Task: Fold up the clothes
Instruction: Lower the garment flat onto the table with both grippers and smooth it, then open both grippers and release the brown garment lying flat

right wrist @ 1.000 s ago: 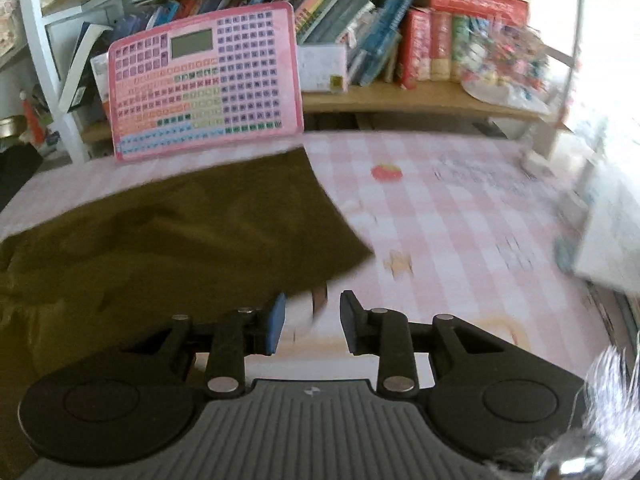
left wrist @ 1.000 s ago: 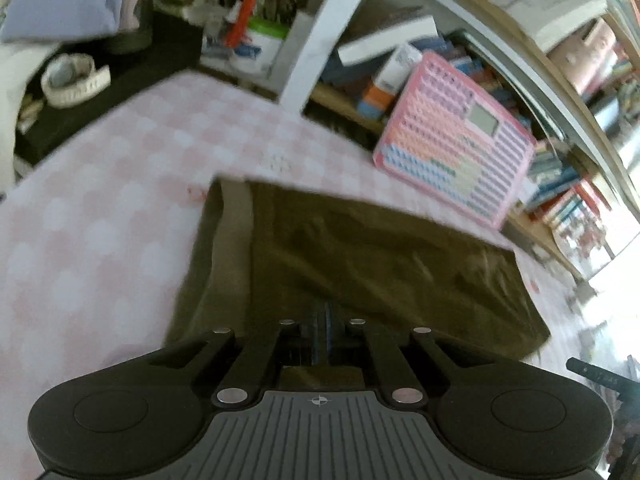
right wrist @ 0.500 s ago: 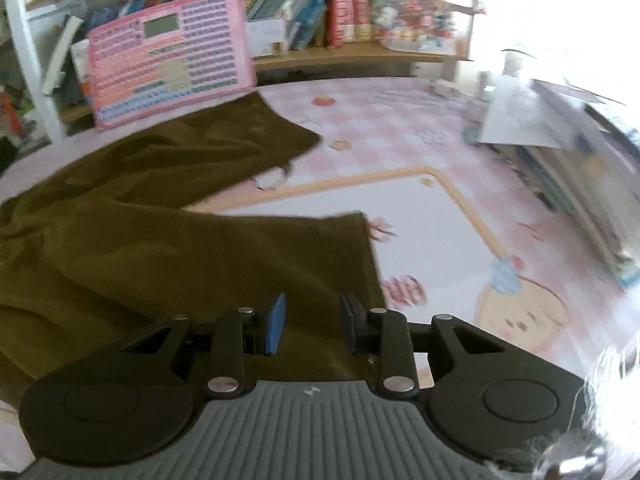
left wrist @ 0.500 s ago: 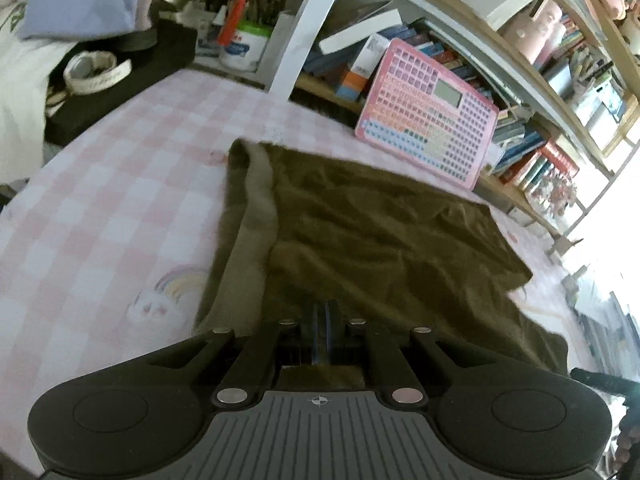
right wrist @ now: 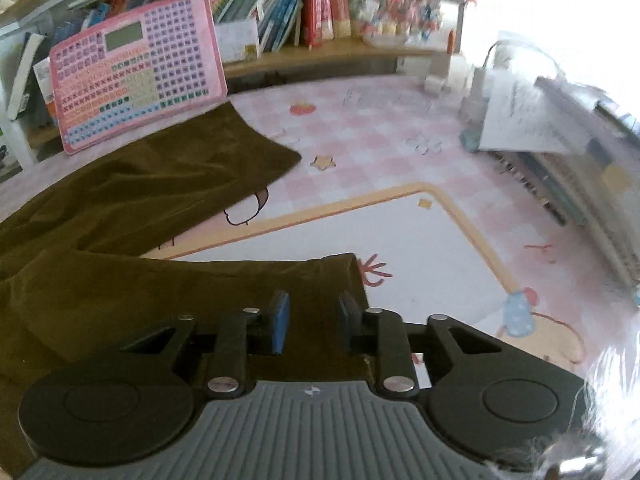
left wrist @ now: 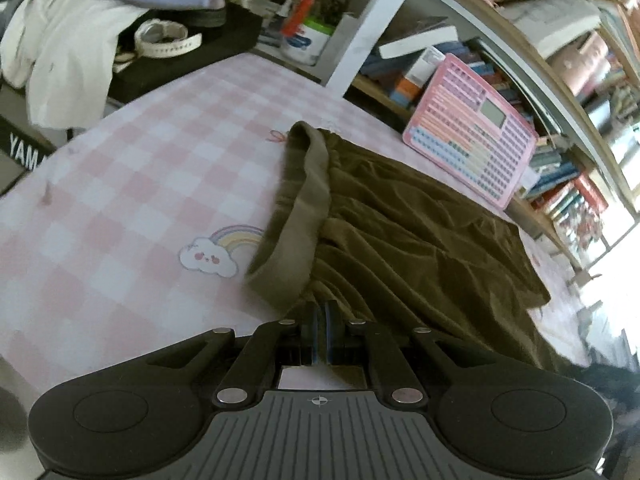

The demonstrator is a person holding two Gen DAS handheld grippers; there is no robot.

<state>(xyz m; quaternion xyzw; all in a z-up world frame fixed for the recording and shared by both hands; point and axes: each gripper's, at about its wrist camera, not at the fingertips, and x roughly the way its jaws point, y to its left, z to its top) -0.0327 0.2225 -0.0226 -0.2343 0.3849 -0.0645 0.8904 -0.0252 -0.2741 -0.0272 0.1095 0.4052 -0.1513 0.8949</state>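
On the pink checked counter [left wrist: 132, 184], olive-brown trousers [left wrist: 404, 240] lie spread flat, waistband [left wrist: 308, 200] toward the cloud-and-rainbow print [left wrist: 216, 252] and one leg [right wrist: 160, 184] reaching toward the pink keypad toy [right wrist: 136, 88] propped against the bookshelf [right wrist: 320, 52]. Left tongs [left wrist: 325, 320] are clenched, pads together, with trouser fabric at their tips just beside the waistband's near end. Right tongs [right wrist: 312, 320] stand released, pads apart, above the hem of the nearer leg [right wrist: 224, 292].

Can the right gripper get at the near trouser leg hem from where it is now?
Probably yes: the right gripper is open over the near leg hem, nothing in between.
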